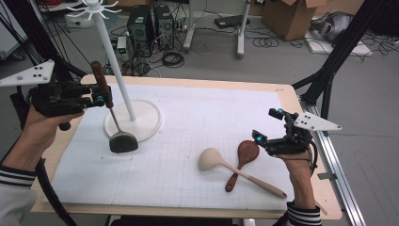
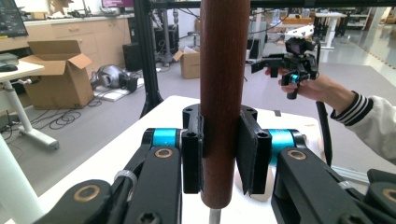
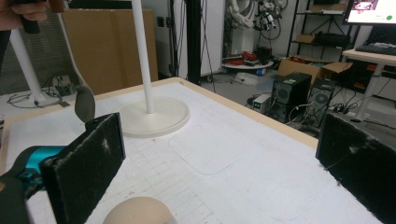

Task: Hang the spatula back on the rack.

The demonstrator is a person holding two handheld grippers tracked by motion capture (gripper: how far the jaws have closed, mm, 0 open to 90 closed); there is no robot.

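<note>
The left tool [image 1: 94, 100] clamps the brown handle of a grey spatula [image 1: 123, 141], whose head seems to rest on the tabletop [image 1: 188, 117] at the white stand's [image 1: 136, 120] seven o'clock. The right tool [image 1: 267, 126] stands wide and empty at three o'clock of the brown spoon [image 1: 244, 155] and pale ladle [image 1: 211, 159].

No words, labels, brands or numbers can be read anywhere. The monitors [image 3: 371, 10] at the room's edges may carry text, but it is too blurred.
</note>
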